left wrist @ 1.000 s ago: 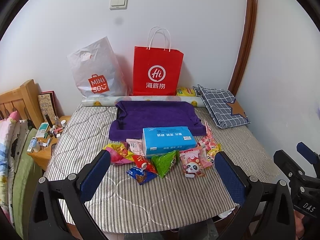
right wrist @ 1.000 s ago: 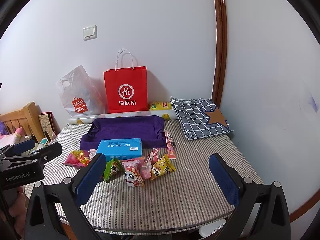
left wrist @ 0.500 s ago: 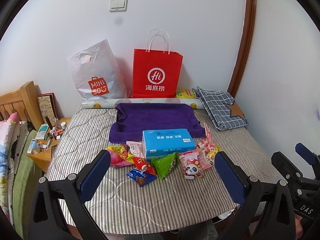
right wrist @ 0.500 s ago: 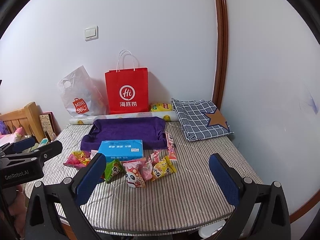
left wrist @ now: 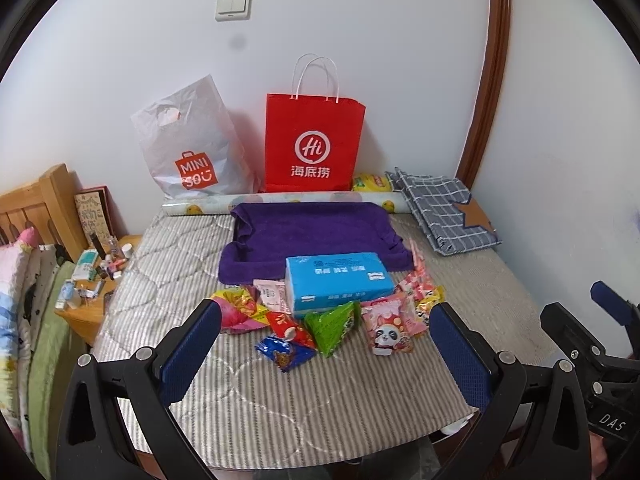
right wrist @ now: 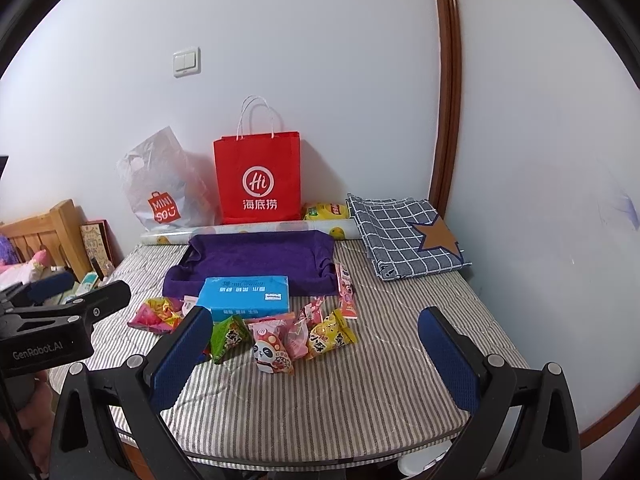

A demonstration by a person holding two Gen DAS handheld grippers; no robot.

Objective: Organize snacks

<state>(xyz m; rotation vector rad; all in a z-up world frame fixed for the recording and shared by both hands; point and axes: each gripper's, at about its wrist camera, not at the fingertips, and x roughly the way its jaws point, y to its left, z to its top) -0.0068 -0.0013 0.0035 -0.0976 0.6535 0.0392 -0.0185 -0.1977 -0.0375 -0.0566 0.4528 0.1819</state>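
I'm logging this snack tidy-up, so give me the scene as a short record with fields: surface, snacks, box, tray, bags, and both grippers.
surface: striped mattress pad
snacks: loose packets in a cluster, among them a panda packet, a green packet and a yellow packet
box: blue tissue box, behind the snacks
tray: purple fabric tray, nothing in it
bags: red paper bag and white plastic bag, against the wall
left gripper: open, holding nothing
right gripper: open, holding nothing
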